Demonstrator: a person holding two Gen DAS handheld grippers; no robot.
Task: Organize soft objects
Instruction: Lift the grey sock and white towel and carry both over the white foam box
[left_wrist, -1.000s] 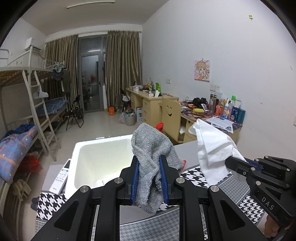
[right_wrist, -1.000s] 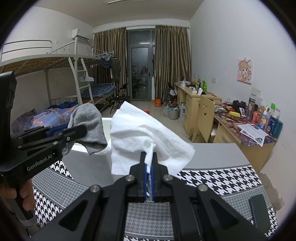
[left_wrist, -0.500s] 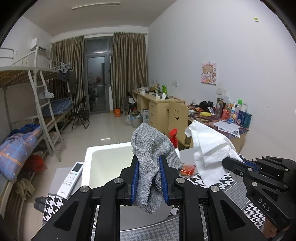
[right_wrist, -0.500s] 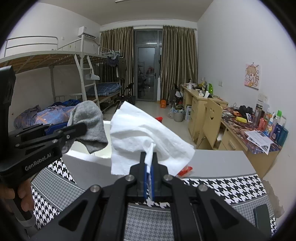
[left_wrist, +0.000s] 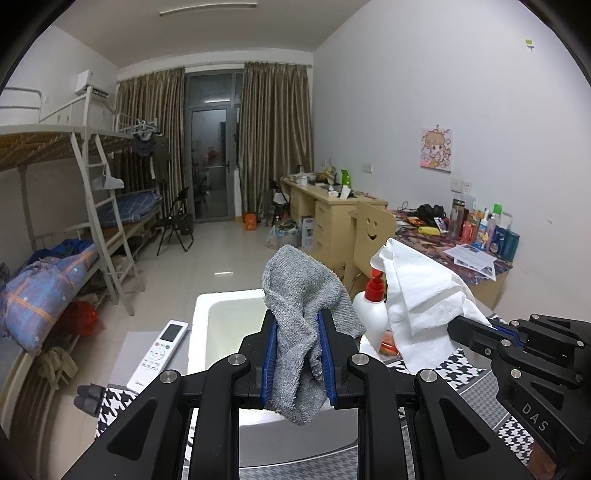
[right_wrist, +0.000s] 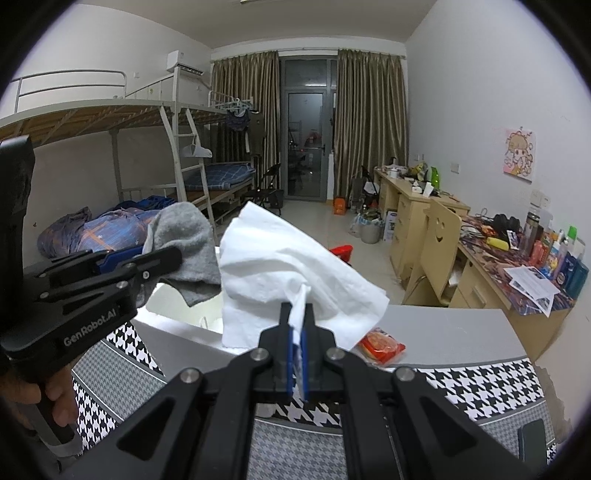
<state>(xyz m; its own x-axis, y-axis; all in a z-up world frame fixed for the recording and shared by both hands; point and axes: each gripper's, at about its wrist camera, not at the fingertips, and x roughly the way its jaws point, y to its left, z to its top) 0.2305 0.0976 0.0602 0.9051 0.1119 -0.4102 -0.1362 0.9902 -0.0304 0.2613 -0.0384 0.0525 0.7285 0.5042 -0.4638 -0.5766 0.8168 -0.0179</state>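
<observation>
My left gripper (left_wrist: 296, 328) is shut on a grey knitted cloth (left_wrist: 301, 295) and holds it in the air in front of a white foam box (left_wrist: 201, 325). The cloth also shows in the right wrist view (right_wrist: 188, 243), held by the left gripper (right_wrist: 162, 258) above the box's rim (right_wrist: 177, 326). My right gripper (right_wrist: 298, 325) is shut on a white tissue (right_wrist: 288, 273), held up beside the grey cloth. In the left wrist view the tissue (left_wrist: 421, 291) hangs from the right gripper (left_wrist: 469, 328) at the right.
A houndstooth cloth (right_wrist: 461, 387) covers the table. On it lie a white remote (left_wrist: 159, 356), a red snack packet (right_wrist: 382, 345) and a white pump bottle with a red top (left_wrist: 371, 310). A bunk bed (left_wrist: 55, 221) stands left, desks (left_wrist: 332, 210) right.
Both grippers have risen and pulled back a little with their cloths. The box looks smaller and lower, and the pump bottle and snack packet have come into view.
</observation>
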